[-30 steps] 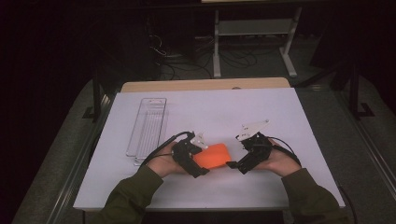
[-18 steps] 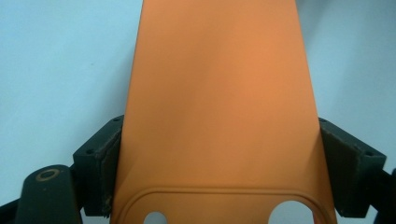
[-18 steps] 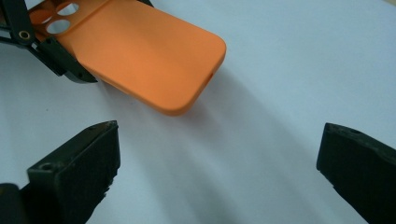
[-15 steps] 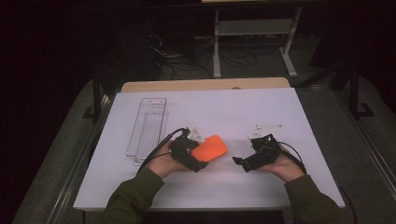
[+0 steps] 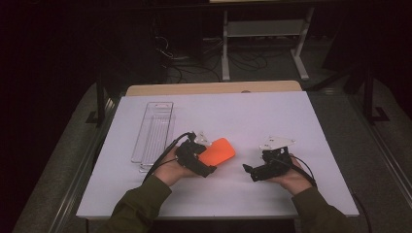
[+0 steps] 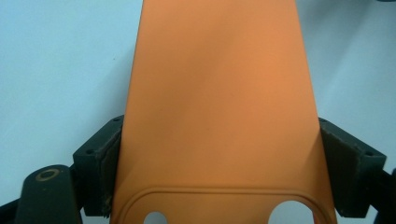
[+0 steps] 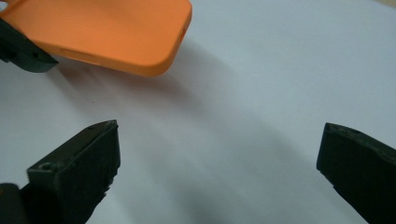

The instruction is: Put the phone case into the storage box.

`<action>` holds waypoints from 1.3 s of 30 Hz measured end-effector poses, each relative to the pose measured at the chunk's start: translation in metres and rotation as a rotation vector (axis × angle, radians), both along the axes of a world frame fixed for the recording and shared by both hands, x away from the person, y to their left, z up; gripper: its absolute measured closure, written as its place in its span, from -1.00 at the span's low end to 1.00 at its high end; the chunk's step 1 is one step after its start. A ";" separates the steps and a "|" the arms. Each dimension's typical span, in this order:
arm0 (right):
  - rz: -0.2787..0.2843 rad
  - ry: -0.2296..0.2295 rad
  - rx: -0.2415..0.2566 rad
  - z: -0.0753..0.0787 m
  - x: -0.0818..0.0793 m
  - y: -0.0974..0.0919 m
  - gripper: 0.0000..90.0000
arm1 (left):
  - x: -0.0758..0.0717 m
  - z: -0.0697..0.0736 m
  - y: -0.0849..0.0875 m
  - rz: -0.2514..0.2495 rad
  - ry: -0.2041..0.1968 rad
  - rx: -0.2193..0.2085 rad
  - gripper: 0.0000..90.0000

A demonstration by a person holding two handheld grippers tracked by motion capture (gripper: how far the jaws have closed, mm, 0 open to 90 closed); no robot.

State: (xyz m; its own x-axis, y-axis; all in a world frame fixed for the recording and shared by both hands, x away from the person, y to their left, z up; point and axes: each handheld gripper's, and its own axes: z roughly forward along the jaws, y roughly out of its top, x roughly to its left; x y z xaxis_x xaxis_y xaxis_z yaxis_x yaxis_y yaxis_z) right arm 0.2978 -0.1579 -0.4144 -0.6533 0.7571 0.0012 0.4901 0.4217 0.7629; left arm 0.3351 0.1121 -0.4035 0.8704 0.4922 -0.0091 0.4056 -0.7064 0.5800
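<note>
Holding the orange phone case (image 5: 217, 151) is the step in hand, and the left gripper (image 5: 208, 170) carries it alone.

High view: the case sits near the middle of the white table (image 5: 243, 116), tilted, its near end at the left gripper and its far end pointing toward the table's centre. The right gripper (image 5: 248, 171) rests low over the table, well apart from the case, aimed toward it. A clear plastic tray (image 5: 153, 131) lies beside the left hand, unoccupied as far as can be seen.

Left gripper view: the case (image 6: 219, 107) runs straight out between the two black jaws, which are clamped on its long side edges just above the camera cut-out. The pads meet both edges evenly. Keep this grip square; the case looks like soft, flexible material, so added squeeze would likely bow it, not secure it.

Right gripper view: the jaws of the right gripper (image 7: 219, 154) stand wide apart with nothing between them, and bare table shows beyond. The free corner of the case (image 7: 116, 32) hangs above the surface, casting a shadow.

Procedure: hold the left hand steady and level. If the right gripper is to take the free end, approach along the case's long axis, straddle the narrow sides, and close only once both pads are aligned.
</note>
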 end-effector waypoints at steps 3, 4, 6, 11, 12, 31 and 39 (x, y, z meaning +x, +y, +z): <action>-0.003 -0.017 0.006 -0.001 0.001 0.002 -1.00 | 0.001 0.000 0.001 -0.001 0.001 0.003 -0.66; -0.004 -0.013 0.007 -0.002 0.001 0.003 -1.00 | 0.001 0.000 0.001 0.004 0.002 0.001 -0.66; 0.000 -0.017 -0.005 -0.004 0.002 0.005 -1.00 | 0.002 0.000 0.002 0.003 0.006 -0.002 -0.66; 0.017 -0.034 -0.027 -0.007 0.002 0.008 -1.00 | 0.003 0.001 0.004 0.008 0.011 -0.006 -0.66; 0.017 -0.032 -0.021 -0.007 0.001 0.009 -1.00 | 0.003 0.001 0.004 0.007 0.012 -0.007 -0.66; 0.031 -0.106 -0.068 -0.009 0.000 0.013 -1.00 | 0.003 0.000 0.004 -0.002 0.027 -0.010 -0.66; 0.045 -0.151 -0.109 -0.010 -0.001 0.015 -1.00 | 0.003 0.000 0.004 -0.003 0.027 -0.010 -0.66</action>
State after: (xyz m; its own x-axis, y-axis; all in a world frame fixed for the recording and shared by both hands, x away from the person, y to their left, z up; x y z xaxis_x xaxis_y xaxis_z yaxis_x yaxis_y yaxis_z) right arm 0.2965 -0.1429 -0.4247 -0.6733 0.7172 -0.1797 0.3519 0.5246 0.7752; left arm 0.3385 0.1164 -0.4032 0.8713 0.4892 -0.0378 0.4191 -0.7020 0.5759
